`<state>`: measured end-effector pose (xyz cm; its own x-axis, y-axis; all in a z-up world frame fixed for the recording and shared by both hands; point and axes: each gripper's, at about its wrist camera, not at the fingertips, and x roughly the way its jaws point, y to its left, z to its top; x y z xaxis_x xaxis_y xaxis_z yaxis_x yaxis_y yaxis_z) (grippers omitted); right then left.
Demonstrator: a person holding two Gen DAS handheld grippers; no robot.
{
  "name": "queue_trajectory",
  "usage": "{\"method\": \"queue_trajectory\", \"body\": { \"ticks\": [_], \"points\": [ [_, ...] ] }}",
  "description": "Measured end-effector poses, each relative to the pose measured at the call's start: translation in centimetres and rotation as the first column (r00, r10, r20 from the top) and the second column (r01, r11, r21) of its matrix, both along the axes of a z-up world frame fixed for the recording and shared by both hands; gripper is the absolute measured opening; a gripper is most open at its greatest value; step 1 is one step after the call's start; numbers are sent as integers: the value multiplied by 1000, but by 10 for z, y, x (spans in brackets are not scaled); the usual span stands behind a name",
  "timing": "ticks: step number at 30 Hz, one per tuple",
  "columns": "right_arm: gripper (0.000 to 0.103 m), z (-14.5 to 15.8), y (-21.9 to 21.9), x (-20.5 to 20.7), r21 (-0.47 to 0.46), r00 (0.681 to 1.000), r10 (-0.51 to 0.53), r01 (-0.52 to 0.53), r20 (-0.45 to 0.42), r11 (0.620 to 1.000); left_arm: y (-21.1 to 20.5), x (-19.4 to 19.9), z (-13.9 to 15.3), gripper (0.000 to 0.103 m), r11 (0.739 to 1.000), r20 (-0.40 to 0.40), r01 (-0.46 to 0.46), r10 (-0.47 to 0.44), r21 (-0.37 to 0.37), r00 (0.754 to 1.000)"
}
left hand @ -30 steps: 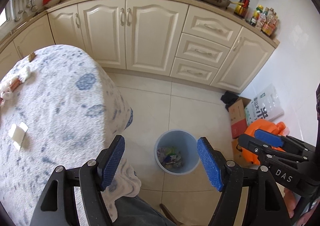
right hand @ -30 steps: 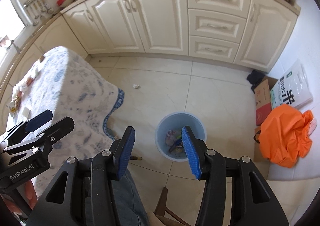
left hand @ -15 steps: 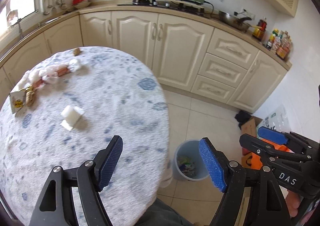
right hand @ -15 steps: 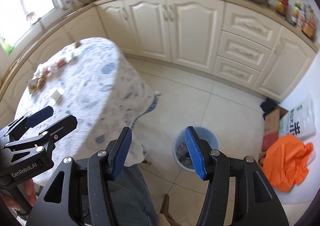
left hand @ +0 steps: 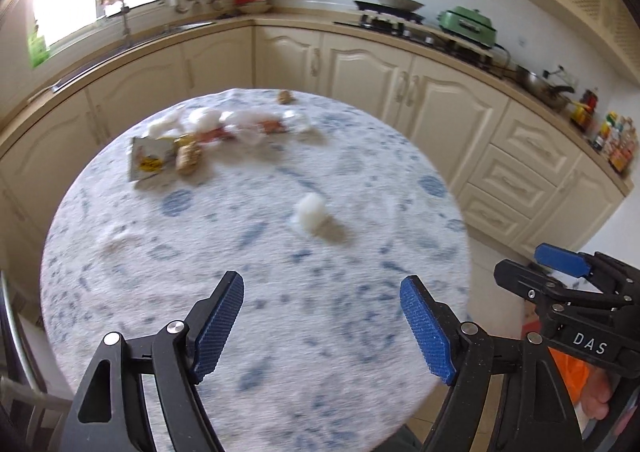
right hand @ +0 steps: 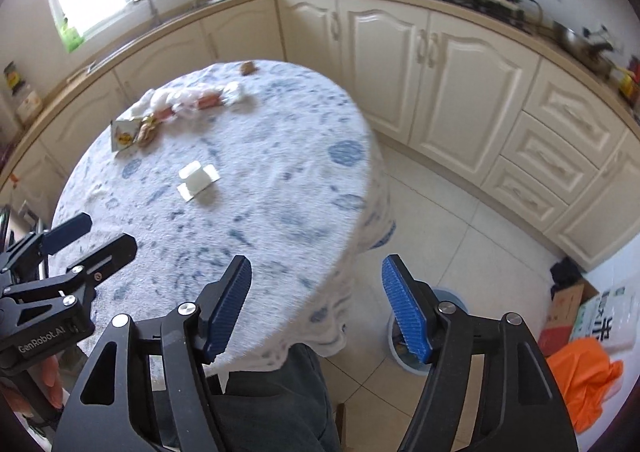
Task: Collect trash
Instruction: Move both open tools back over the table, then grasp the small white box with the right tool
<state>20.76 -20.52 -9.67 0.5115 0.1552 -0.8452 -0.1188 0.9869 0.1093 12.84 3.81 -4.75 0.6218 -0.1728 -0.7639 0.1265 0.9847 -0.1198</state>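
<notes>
A round table with a blue-patterned white cloth (left hand: 360, 292) (right hand: 280, 192) carries trash. A white folded paper piece (left hand: 310, 212) (right hand: 198, 180) lies near the middle. At the far side lies a row of white tissues and wrappers (left hand: 224, 126) (right hand: 188, 102), a torn packet (left hand: 148, 160) (right hand: 122, 134) and a small brown scrap (left hand: 285, 96) (right hand: 248, 68). My left gripper (left hand: 322, 326) is open and empty over the table's near part. My right gripper (right hand: 316, 306) is open and empty over the table's right edge. The blue trash bin (right hand: 444, 366) stands on the floor behind its right finger.
Cream kitchen cabinets (left hand: 400, 92) curve behind the table, with a stove and green cooker (left hand: 468, 24) on the counter. An orange bag (right hand: 580, 380), a cardboard box (right hand: 564, 308) and a rice sack (right hand: 608, 320) lie on the floor at right.
Both grippers have swung up and left from the bin on the floor toward the table. The table top now fills the left wrist view. Both stay open and empty.
</notes>
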Motion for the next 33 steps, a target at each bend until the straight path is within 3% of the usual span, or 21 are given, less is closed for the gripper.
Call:
{"method": "queue_trajectory", "body": {
  "ticks": [10, 16, 25, 27, 32, 33],
  "points": [
    [73, -26, 72, 47, -1, 987, 138, -139, -83, 990, 68, 10, -3, 77, 983, -58, -180, 179, -20, 982],
    [81, -44, 107, 80, -11, 976, 178, -181, -125, 983, 92, 28, -12, 77, 972, -104, -233, 229, -24, 968],
    [81, -60, 143, 119, -15, 967, 201, -206, -157, 978, 116, 59, -35, 77, 956, -170, -289, 278, -47, 945],
    [78, -61, 147, 126, -2, 967, 201, -204, -155, 979, 120, 61, -38, 77, 953, -177, -297, 284, -53, 942],
    [42, -66, 156, 132, -50, 962, 227, -237, -152, 970, 124, 67, -46, 77, 948, -193, -312, 296, -58, 936],
    [41, -66, 155, 132, -42, 960, 234, -243, -152, 969, 125, 68, -47, 77, 947, -196, -314, 297, -62, 935]
  ]
}}
